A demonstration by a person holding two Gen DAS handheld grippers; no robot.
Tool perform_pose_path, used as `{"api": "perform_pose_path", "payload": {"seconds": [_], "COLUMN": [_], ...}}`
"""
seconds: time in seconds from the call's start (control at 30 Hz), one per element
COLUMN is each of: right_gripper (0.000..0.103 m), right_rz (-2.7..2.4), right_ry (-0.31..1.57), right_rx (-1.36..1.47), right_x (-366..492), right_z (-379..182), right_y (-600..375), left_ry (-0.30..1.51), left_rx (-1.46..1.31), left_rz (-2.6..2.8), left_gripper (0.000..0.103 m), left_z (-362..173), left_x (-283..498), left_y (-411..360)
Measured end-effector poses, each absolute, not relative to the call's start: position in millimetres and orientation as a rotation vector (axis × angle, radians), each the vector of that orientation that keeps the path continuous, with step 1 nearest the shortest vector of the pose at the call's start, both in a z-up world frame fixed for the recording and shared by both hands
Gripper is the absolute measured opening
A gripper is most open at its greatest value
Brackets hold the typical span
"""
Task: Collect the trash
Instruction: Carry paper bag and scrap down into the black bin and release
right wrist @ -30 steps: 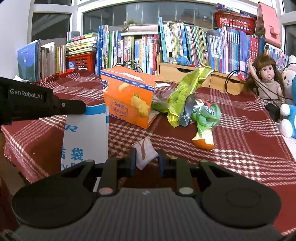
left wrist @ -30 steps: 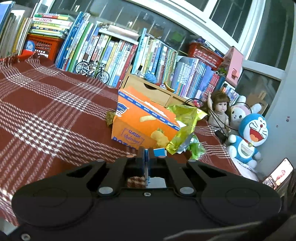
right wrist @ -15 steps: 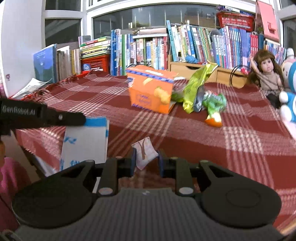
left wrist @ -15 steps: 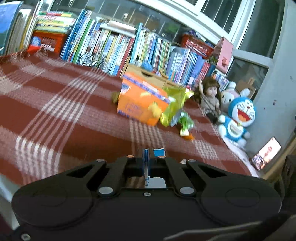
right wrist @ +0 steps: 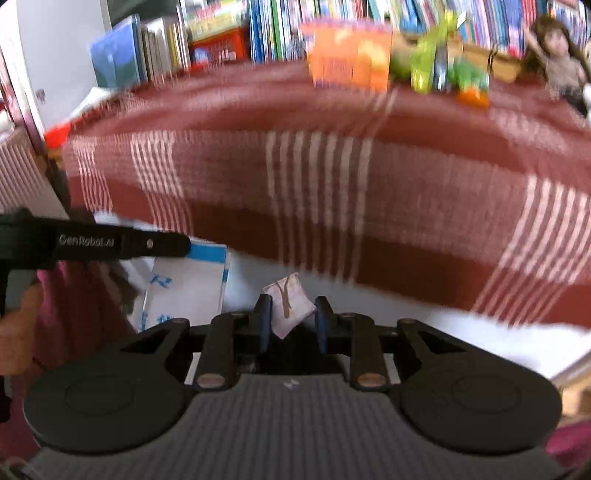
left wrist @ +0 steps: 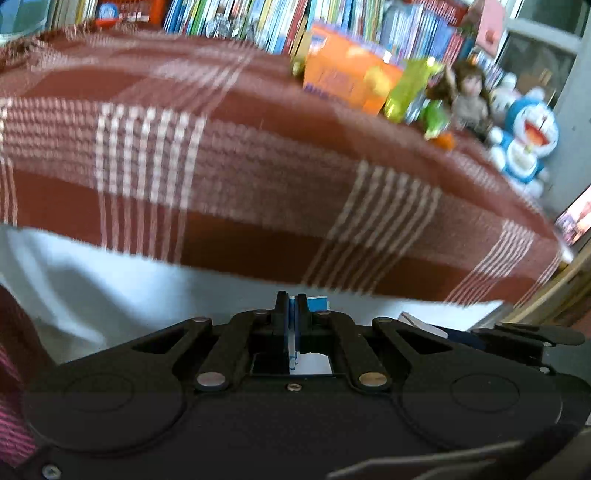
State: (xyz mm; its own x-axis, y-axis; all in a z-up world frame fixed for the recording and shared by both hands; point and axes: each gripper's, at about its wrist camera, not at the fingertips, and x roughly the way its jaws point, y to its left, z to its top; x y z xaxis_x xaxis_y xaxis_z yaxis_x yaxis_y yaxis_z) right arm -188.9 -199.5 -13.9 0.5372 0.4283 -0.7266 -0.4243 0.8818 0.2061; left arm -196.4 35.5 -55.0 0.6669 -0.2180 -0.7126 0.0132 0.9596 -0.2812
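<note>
My left gripper (left wrist: 292, 306) is shut on the thin edge of a white bag with a blue stripe (left wrist: 314, 302). The right wrist view shows that bag (right wrist: 188, 284) hanging below the left gripper's fingers (right wrist: 162, 245). My right gripper (right wrist: 291, 317) is shut on a crumpled white paper scrap (right wrist: 290, 306) with a brown mark. Both grippers hang in front of the table's near edge, tipped downward. On the far side of the table lie an orange snack box (right wrist: 347, 62), a green wrapper (right wrist: 424, 70) and a green-and-orange scrap (right wrist: 469, 85). Both views are blurred.
A red plaid cloth (left wrist: 221, 155) covers the table, with a white sheet (left wrist: 110, 280) below its near edge. Rows of books (right wrist: 280, 26) stand at the back. A doll (left wrist: 469, 99) and a blue cat toy (left wrist: 528, 144) sit at the right, beside a phone screen (left wrist: 576, 218).
Both grippers have drawn back from the table and dipped, each keeping its grip. The table's near edge and the white sheet have come into view, and the trash looks farther off.
</note>
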Motion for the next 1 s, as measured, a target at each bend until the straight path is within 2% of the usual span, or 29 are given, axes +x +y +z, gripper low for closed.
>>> {"api": "perform_pose_path", "payload": {"seconds": [0.37,0.7,0.77,0.87,0.9,0.93,1.0], "right_gripper": [0.029,0.03,0.032,0.038,0.048,0.052,0.052], "right_rz": [0.482,0.486,0.49,0.487,0.486,0.486,0.487], "right_ry": [1.054,1.12,1.121,1.119,1.12,1.119,1.119], "right_rx": [0.047,0.045,0.047,0.053,0.056,0.061,0.065], "right_x": [-183.9,-178.3,-177.3,-172.5,-171.3,-171.1,-171.1], "right_z": [-90.3,-118.4,-118.6,-117.6,-117.6,-116.7,-115.8], "right_y": [-189.9,-183.3,-182.5,-181.6,-180.3,-182.4,-183.6], "left_ry": [1.011,1.027,1.036,1.043,1.046,1.048,1.038], "left_rx": [-0.245,-0.194,-0.193,-0.195,-0.193,-0.188,-0.178], "left_rz": [-0.058,-0.058,-0.059,-0.046,-0.045,-0.041,-0.034], "left_gripper": [0.002,0.004,0.007,0.016,0.027,0.038,0.041], "left_z": [-135.7,-149.5,-152.4,-155.2,-155.1,-154.5,-153.9], "left_x": [-175.0,-167.9,-166.3,-164.4,-163.8,-162.9,-161.7], "left_y": [29.4,21.4,20.0,21.2,21.3,21.2,22.2]}}
